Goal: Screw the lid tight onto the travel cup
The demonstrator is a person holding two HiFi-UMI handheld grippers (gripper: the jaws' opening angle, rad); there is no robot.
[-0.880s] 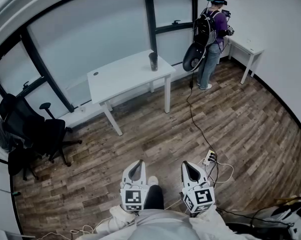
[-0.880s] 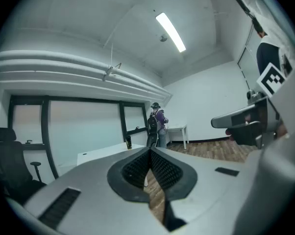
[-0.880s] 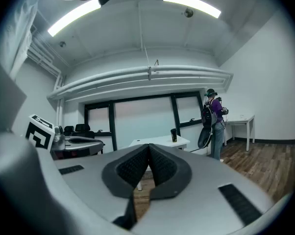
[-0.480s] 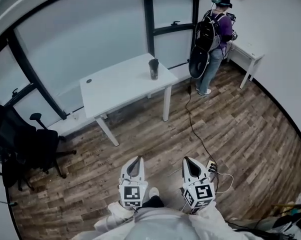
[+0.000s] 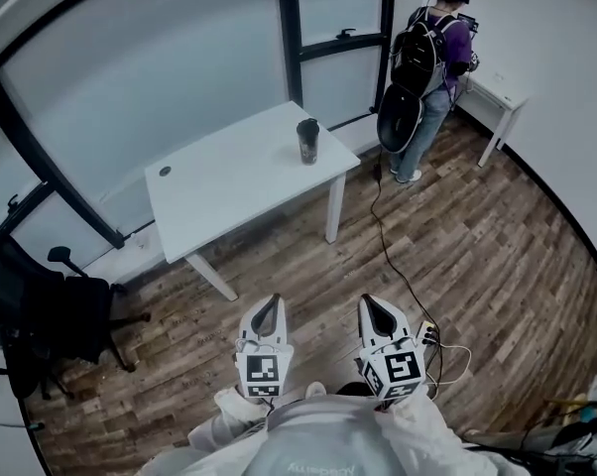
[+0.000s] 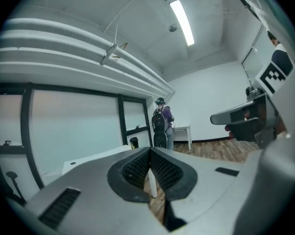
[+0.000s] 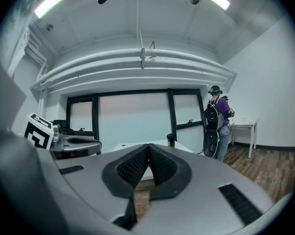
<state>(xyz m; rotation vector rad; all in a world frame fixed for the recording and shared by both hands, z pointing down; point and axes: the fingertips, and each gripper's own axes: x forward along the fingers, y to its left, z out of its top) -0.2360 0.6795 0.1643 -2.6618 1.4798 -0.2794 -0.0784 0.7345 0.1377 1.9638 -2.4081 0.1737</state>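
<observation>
The left tongs (image 5: 268, 305) and right tongs (image 5: 371, 305) are held side by side near the person's body, roughly level, pointing far, both with jaws together.

A white rectangular table (image 5: 229, 186) on slim white legs stands in the upper middle of the frame, on a brown wood-plank floor (image 5: 477, 256). A dark cylindrical travel cup (image 5: 308, 141) stands upright near the table's right end. A small dark round object (image 5: 165, 171) lies flat near the left end, well apart from the cup. A black cable (image 5: 383, 236) trails over the floor right of the table.
</observation>
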